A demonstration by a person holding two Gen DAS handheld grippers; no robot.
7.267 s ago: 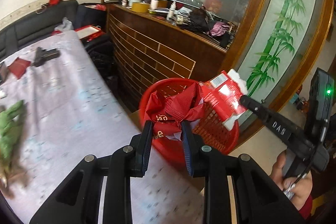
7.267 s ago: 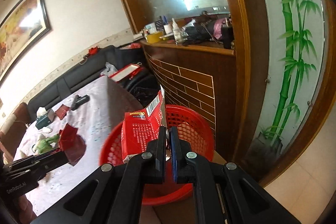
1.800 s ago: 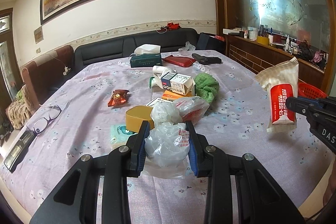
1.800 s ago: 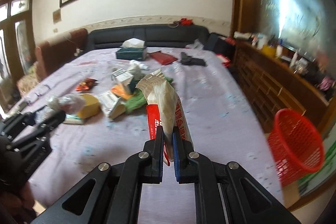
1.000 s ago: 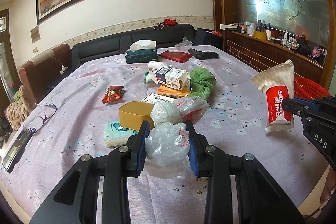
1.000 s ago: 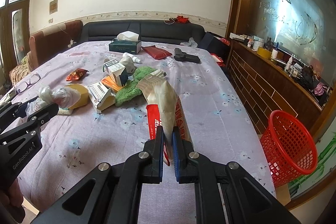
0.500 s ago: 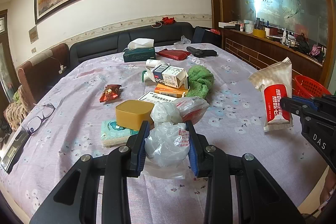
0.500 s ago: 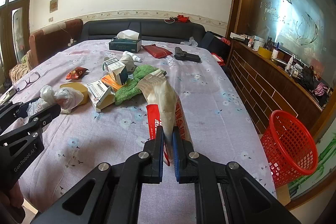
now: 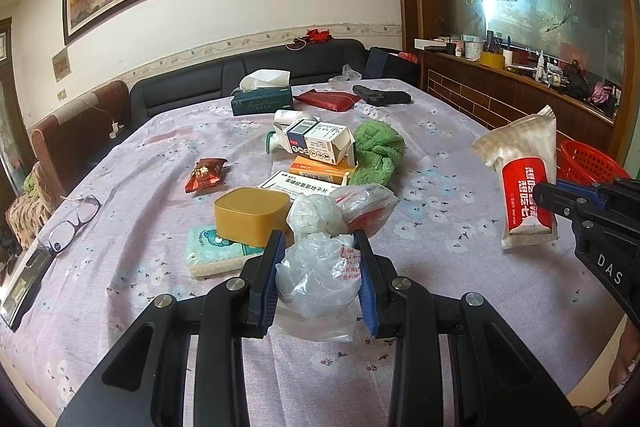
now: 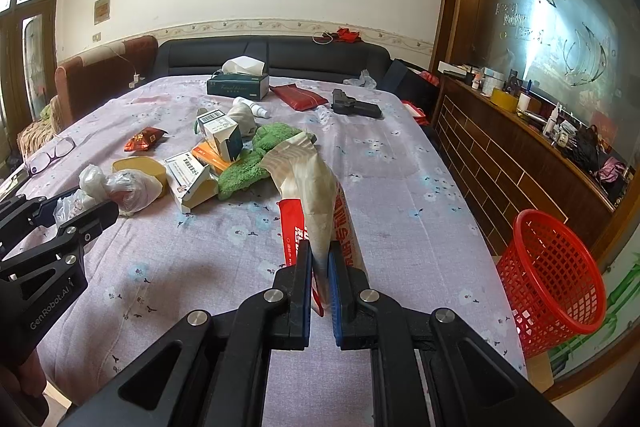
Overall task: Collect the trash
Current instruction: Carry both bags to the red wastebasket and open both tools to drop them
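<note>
My left gripper (image 9: 320, 259) is shut on a crumpled clear plastic bag (image 9: 316, 275) just above the purple flowered tablecloth (image 9: 140, 227); it also shows in the right wrist view (image 10: 72, 211). My right gripper (image 10: 320, 267) is shut on a beige and red wet-wipe packet (image 10: 316, 203), held above the table; the packet also shows in the left wrist view (image 9: 524, 183). A red mesh basket (image 10: 552, 275) stands on the floor past the table's right edge. More trash lies mid-table: another plastic bag (image 9: 360, 203), cardboard boxes (image 9: 320, 143), a red snack wrapper (image 9: 204, 173).
A yellow tub (image 9: 252, 211), a tissue pack (image 9: 208, 255), a green towel (image 9: 376, 155), glasses (image 9: 76, 219), a tissue box (image 9: 260, 99), a red pouch (image 9: 328, 99) and a black gun-shaped object (image 9: 380, 95) lie on the table. A wooden counter (image 10: 520, 155) runs along the right.
Both grippers keep their hold on the same items. The view has drifted slightly back and right over the table over the last second; nothing was picked up or released.
</note>
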